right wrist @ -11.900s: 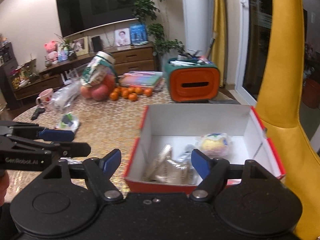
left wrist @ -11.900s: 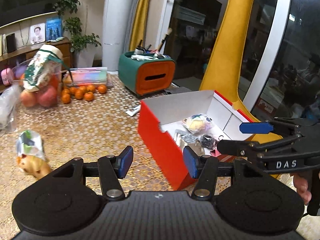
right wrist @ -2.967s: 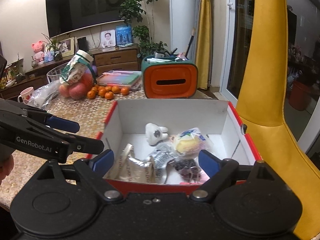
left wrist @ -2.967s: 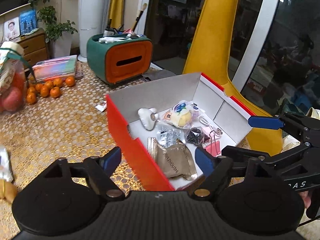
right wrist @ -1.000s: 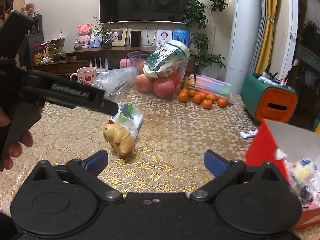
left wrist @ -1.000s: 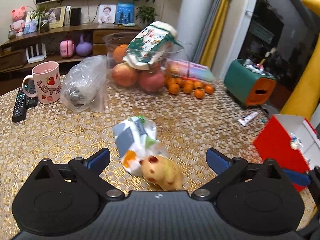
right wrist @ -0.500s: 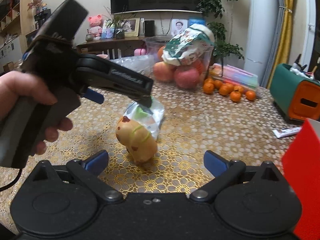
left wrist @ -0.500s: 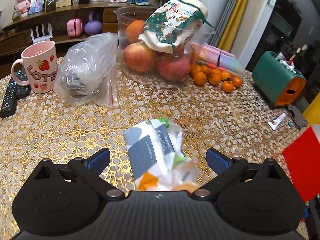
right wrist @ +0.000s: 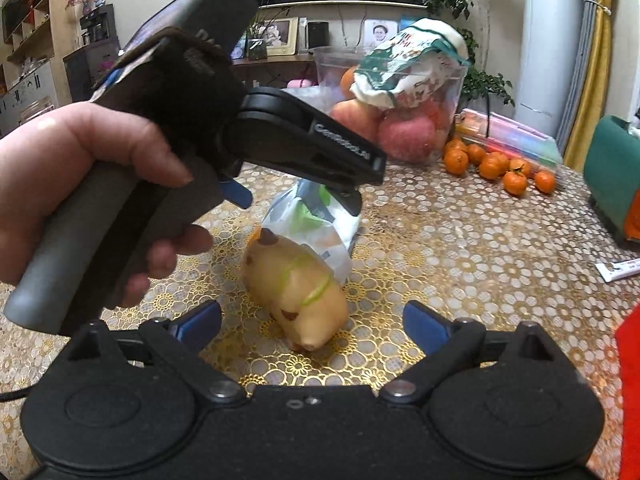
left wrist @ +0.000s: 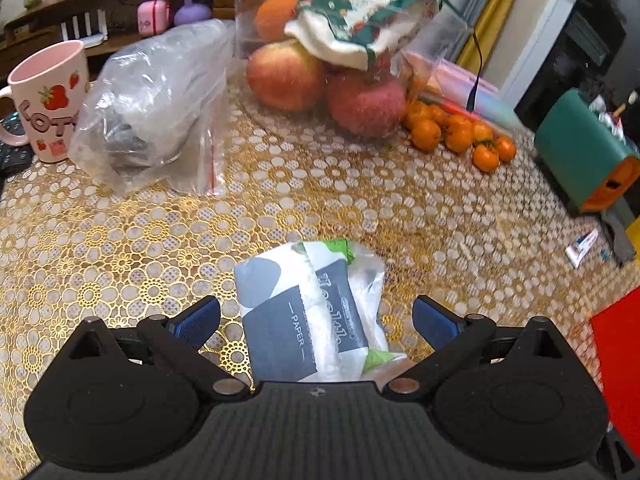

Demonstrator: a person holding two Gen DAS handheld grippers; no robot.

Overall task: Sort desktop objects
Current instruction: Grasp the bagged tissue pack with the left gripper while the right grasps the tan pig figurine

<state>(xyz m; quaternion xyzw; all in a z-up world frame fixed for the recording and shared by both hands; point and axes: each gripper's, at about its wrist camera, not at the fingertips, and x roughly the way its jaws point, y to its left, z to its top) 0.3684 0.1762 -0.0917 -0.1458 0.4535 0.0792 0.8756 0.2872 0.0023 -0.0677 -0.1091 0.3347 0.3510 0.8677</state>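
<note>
A tissue pack [left wrist: 312, 312] in grey, white and green wrap lies on the gold lace tablecloth. My left gripper [left wrist: 316, 318] is open, its blue pads on either side of the pack and apart from it. The right wrist view shows the left gripper [right wrist: 296, 200], held by a hand, hanging over that pack [right wrist: 320, 228]. A tan toy animal [right wrist: 296, 280] lies just in front of the pack. My right gripper [right wrist: 312, 322] straddles the toy's near end; its jaws are closing, with the pads clear of the toy. The red box [left wrist: 616, 360] shows at the right edge.
Behind stand a pink mug [left wrist: 44, 96], a clear plastic bag [left wrist: 160, 100], a fruit bowl [left wrist: 320, 76] with apples, loose tangerines [left wrist: 460, 136] and a green-and-orange holder [left wrist: 588, 164]. A small tube [left wrist: 582, 246] lies near the box.
Both grippers have come down and closer. The tissue pack now sits between the left fingers, and the toy has come up between the right fingers, which have narrowed slightly.
</note>
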